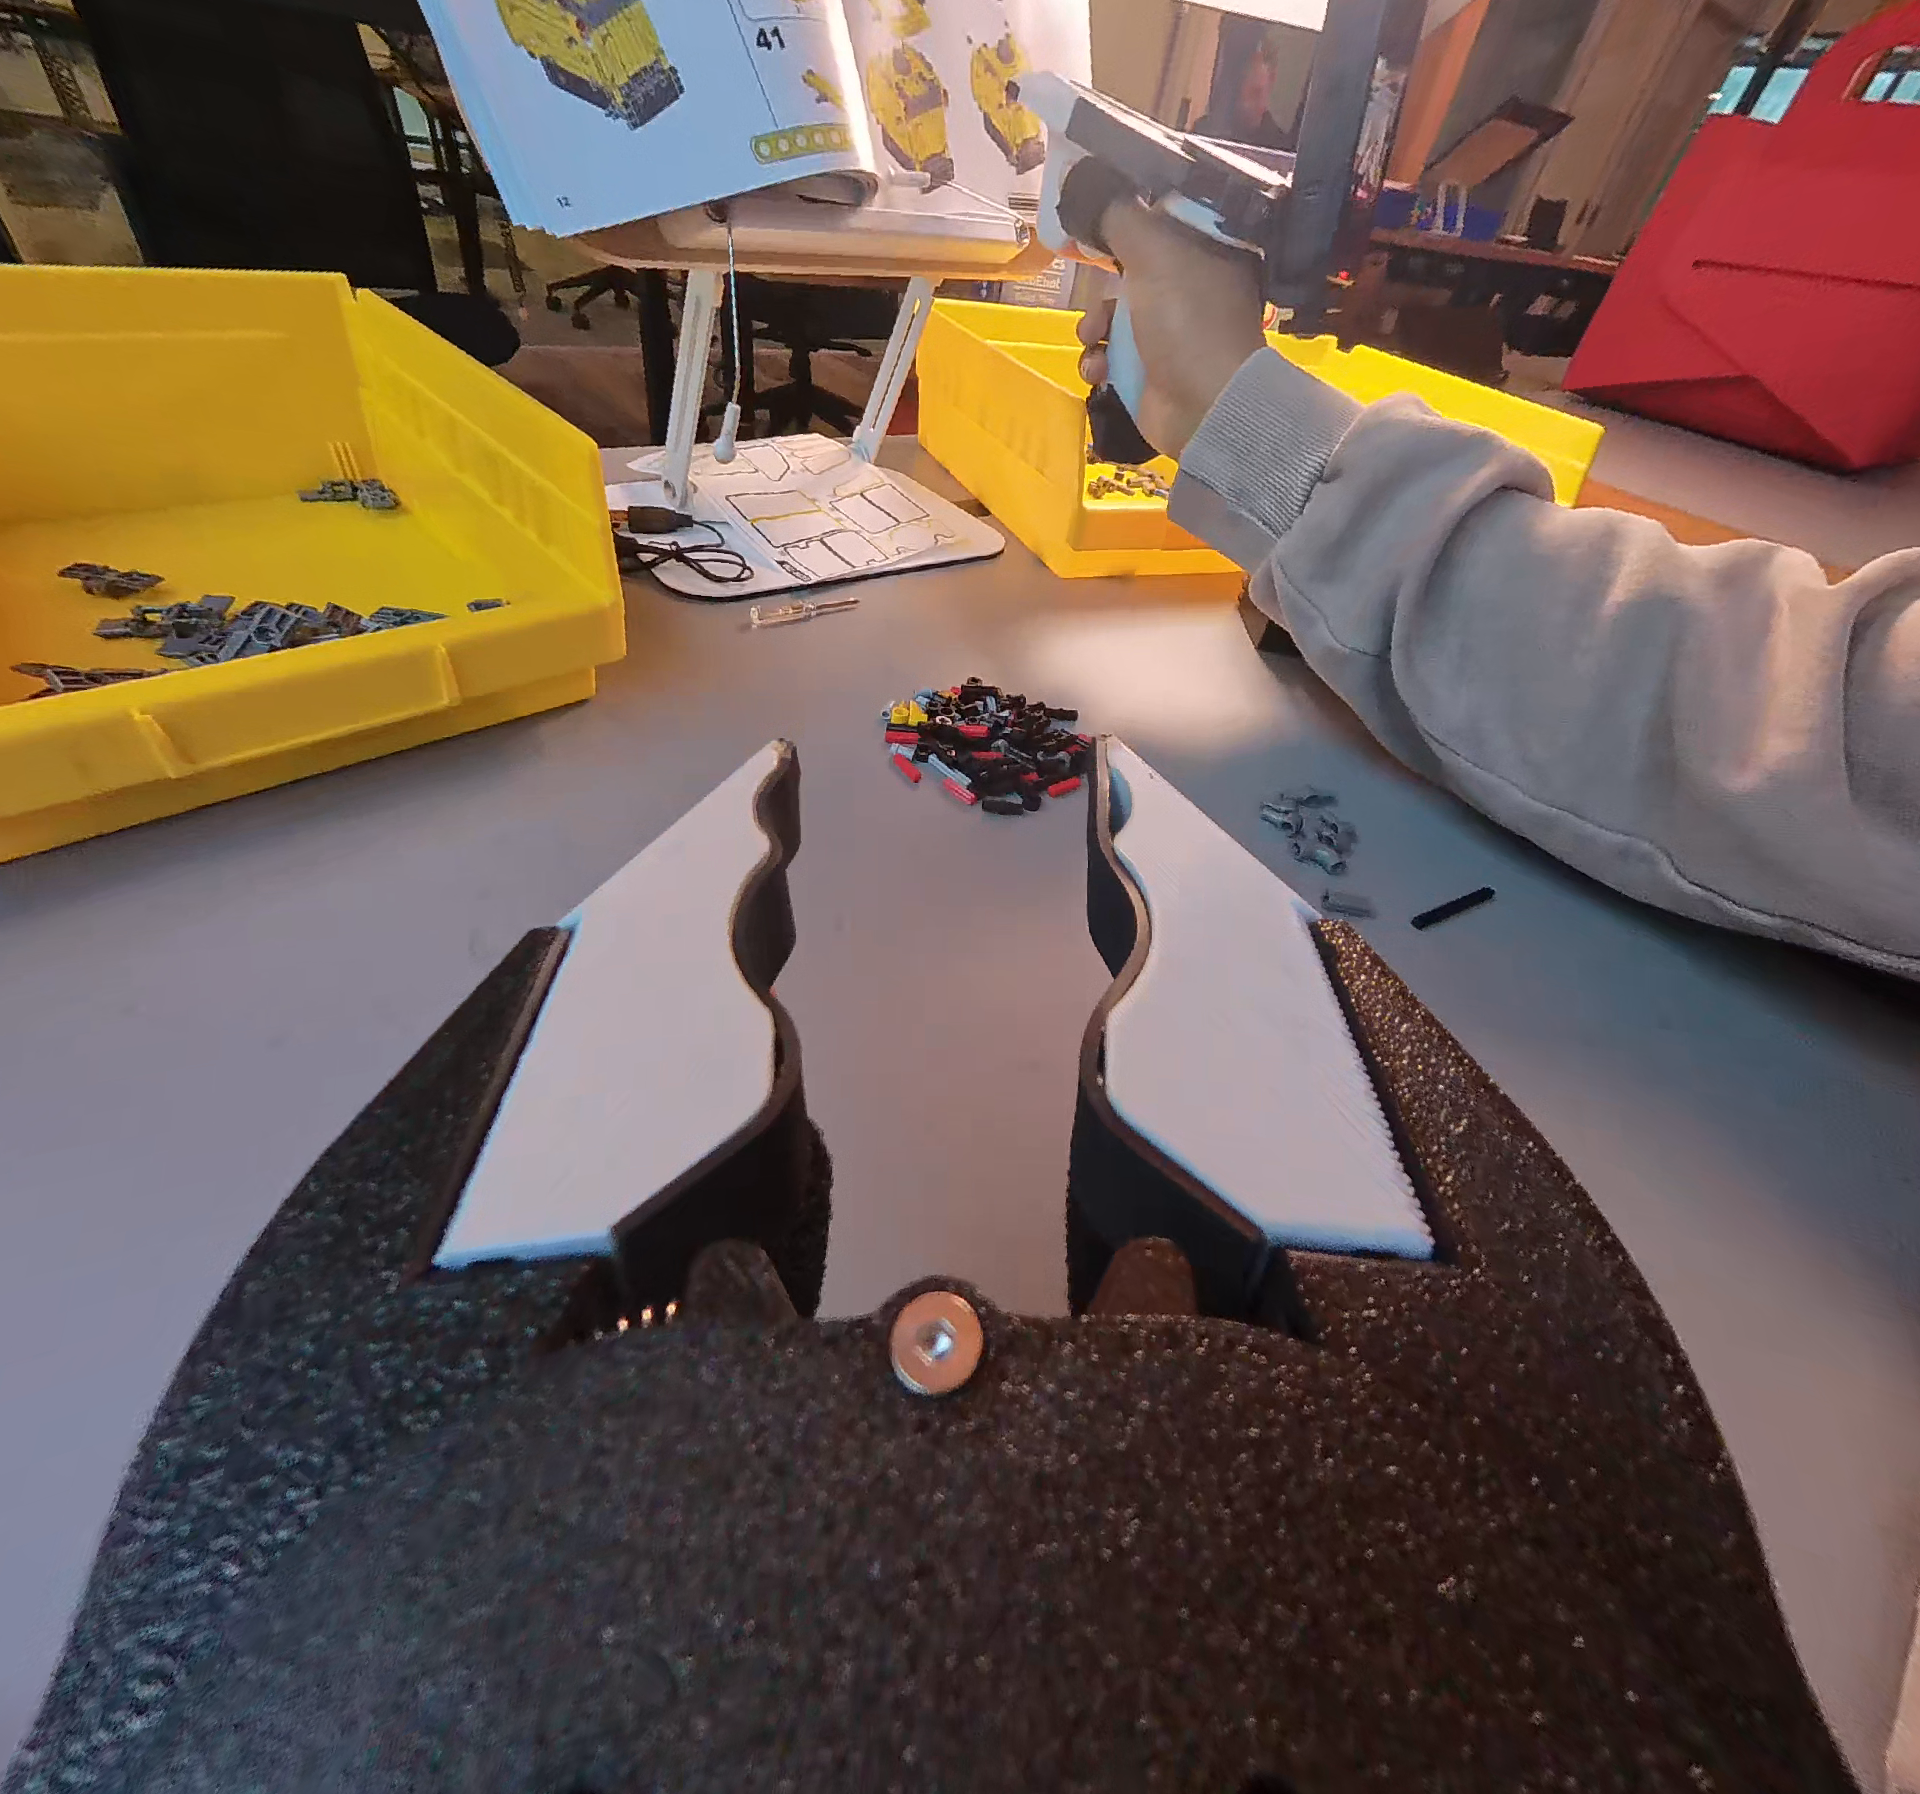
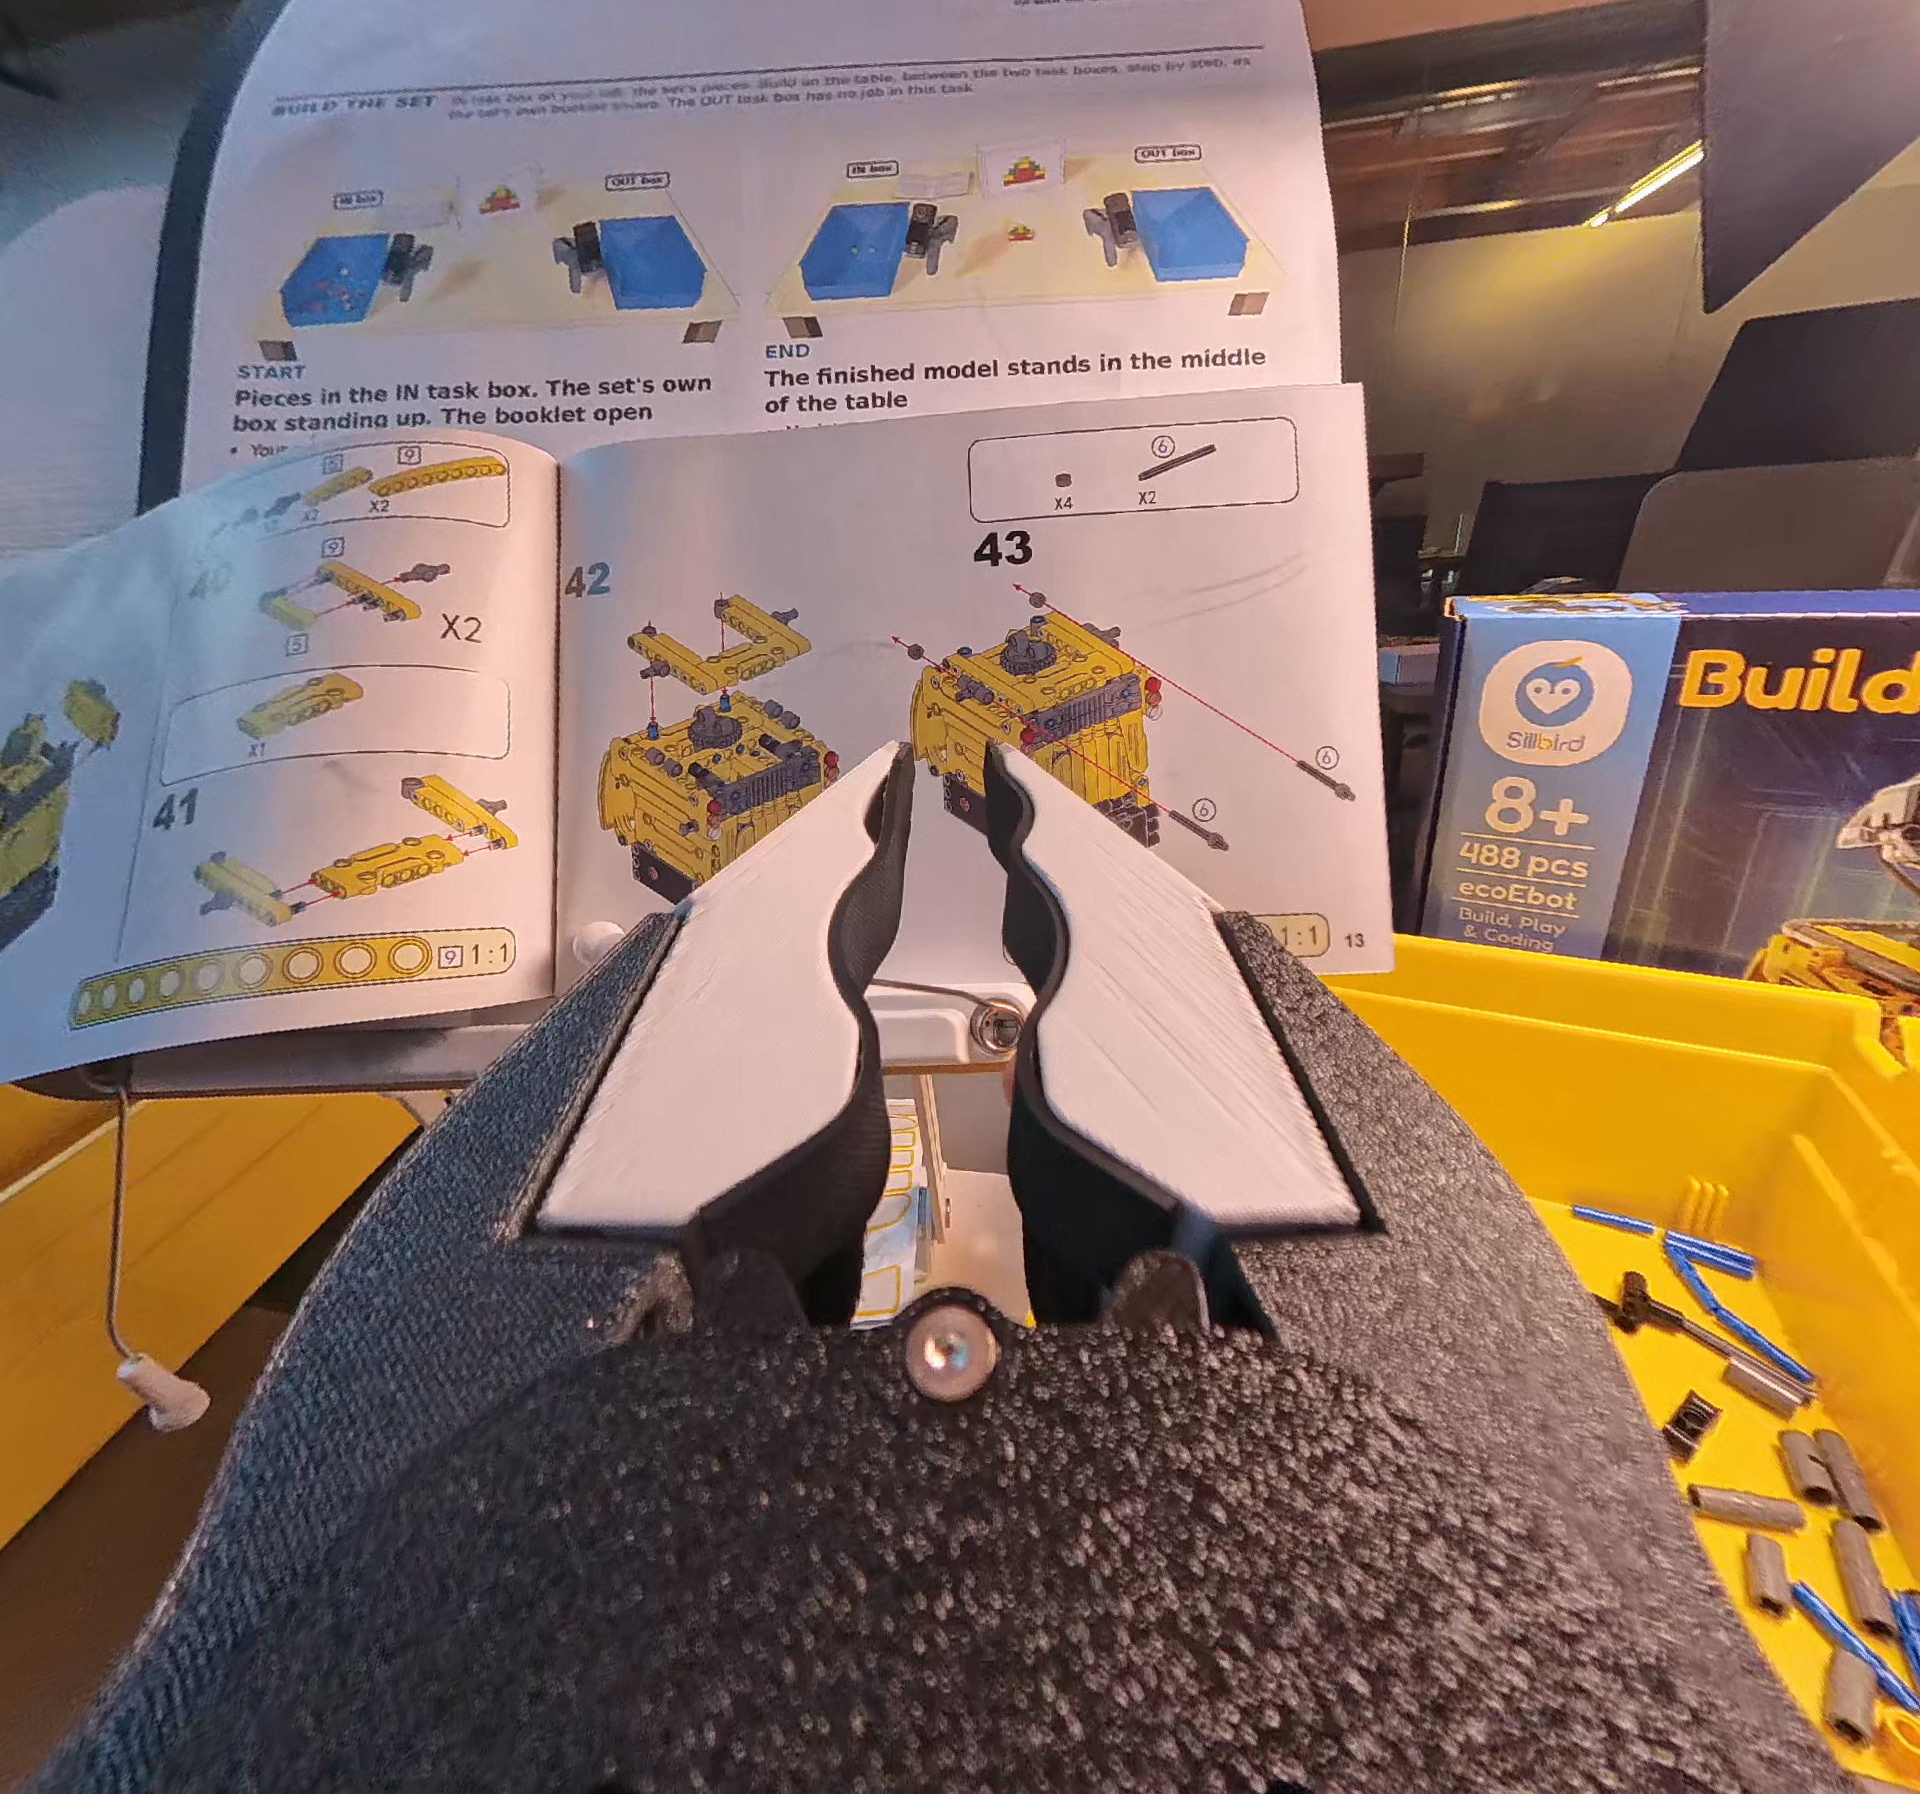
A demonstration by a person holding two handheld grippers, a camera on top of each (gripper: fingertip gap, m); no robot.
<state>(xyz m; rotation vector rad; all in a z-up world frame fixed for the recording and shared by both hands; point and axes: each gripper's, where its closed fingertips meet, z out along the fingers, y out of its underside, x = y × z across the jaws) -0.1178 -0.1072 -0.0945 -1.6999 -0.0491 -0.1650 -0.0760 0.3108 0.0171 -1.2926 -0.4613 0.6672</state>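
Grey table (image 1: pixel 312 1017) fills the frame's middle, bare beneath the left gripper (image 1: pixel 940 757), fingers spread, low before small pieces (image 1: pixel 982 747). Right gripper (image 2: pixel 948 757), slightly parted, empty, faces the booklet (image 2: pixel 727 705) at centre.

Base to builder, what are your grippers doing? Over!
Left gripper open, empty, near small-parts pile. Right gripper open, empty, raised at instruction booklet. Nothing between.

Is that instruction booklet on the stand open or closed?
Open: the booklet rests on its stand with two facing pages spread.
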